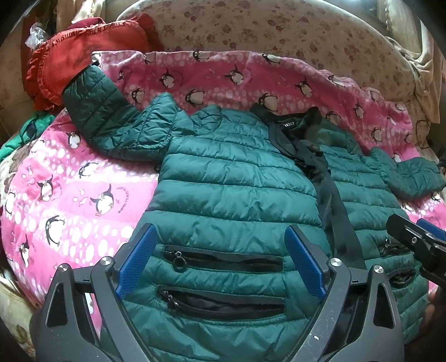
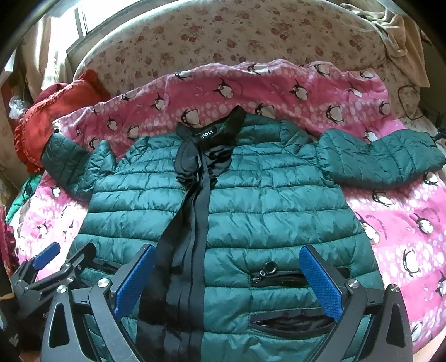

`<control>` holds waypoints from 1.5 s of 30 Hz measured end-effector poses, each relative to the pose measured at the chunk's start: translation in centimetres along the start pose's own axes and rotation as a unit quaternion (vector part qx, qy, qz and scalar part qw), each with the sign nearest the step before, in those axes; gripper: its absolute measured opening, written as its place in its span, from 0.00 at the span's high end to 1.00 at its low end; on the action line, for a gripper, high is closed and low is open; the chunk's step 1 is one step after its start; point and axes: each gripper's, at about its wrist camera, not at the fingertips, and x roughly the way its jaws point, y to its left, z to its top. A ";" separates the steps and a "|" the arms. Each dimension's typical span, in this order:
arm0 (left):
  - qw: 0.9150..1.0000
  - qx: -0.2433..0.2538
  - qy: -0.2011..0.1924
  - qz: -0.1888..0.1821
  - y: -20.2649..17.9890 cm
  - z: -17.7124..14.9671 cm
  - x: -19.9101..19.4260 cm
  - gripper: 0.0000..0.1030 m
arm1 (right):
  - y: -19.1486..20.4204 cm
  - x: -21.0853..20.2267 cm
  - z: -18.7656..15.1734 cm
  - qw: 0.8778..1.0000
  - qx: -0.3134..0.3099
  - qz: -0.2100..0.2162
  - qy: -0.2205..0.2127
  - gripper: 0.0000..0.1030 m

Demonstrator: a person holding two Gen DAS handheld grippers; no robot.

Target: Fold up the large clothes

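A dark green quilted puffer jacket lies front up on a pink penguin blanket, collar away from me, both sleeves spread out sideways. A black zip placket runs down its middle. My left gripper hovers open over the jacket's left front panel, above two zipped pockets. My right gripper is open over the hem, straddling the placket and the right pocket. Each gripper shows at the edge of the other's view, the right gripper and the left gripper. Nothing is held.
The blanket covers a sofa with a floral backrest. A red frilled cushion lies at the left by the left sleeve cuff. A green cloth sits at the left edge, and beige fabric hangs over the backrest at right.
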 end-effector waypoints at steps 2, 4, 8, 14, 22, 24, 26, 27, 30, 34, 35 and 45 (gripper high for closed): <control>1.000 0.000 -0.001 0.000 0.1 0.2 0.1 0.10 | 0.2 0.4 0.3 1.000 -0.004 -0.005 0.004 0.01; 1.000 0.000 -0.003 0.002 0.2 0.4 0.2 0.10 | 0.3 0.6 0.6 1.000 -0.007 -0.009 0.006 0.01; 1.000 -0.002 -0.003 0.005 0.4 0.6 0.5 0.10 | 0.2 1.0 1.1 1.000 0.003 -0.005 0.008 0.01; 1.000 -0.007 0.002 0.007 0.7 1.0 1.2 0.10 | 0.4 1.6 1.5 1.000 0.004 -0.002 0.011 0.01; 1.000 -0.009 0.000 0.011 0.8 1.6 1.6 0.10 | 1.1 2.5 2.2 1.000 -0.007 -0.004 0.015 0.01; 1.000 -0.010 0.001 0.013 0.9 1.8 1.8 0.10 | 1.2 2.7 2.4 1.000 -0.009 -0.001 0.016 0.01; 1.000 -0.011 0.003 0.014 1.0 2.0 2.1 0.10 | 1.4 2.9 2.6 1.000 -0.010 0.004 0.015 0.01; 1.000 -0.011 0.003 0.014 1.1 2.1 2.2 0.10 | 1.4 3.0 2.8 1.000 -0.011 0.009 0.014 0.01; 1.000 -0.011 0.002 0.018 1.1 2.4 2.5 0.10 | 1.4 3.3 3.3 1.000 -0.007 0.026 0.011 0.01; 1.000 -0.016 0.002 0.022 1.4 3.1 3.1 0.10 | 1.3 3.7 4.2 0.999 0.004 0.041 0.008 0.01; 1.000 -0.017 0.002 0.022 1.5 3.3 3.2 0.10 | 1.4 3.9 4.6 0.999 0.003 0.043 0.007 0.01; 0.999 -0.021 0.004 0.035 2.4 5.0 5.3 0.10 | 1.6 6.5 7.4 0.999 -0.016 0.040 0.004 0.01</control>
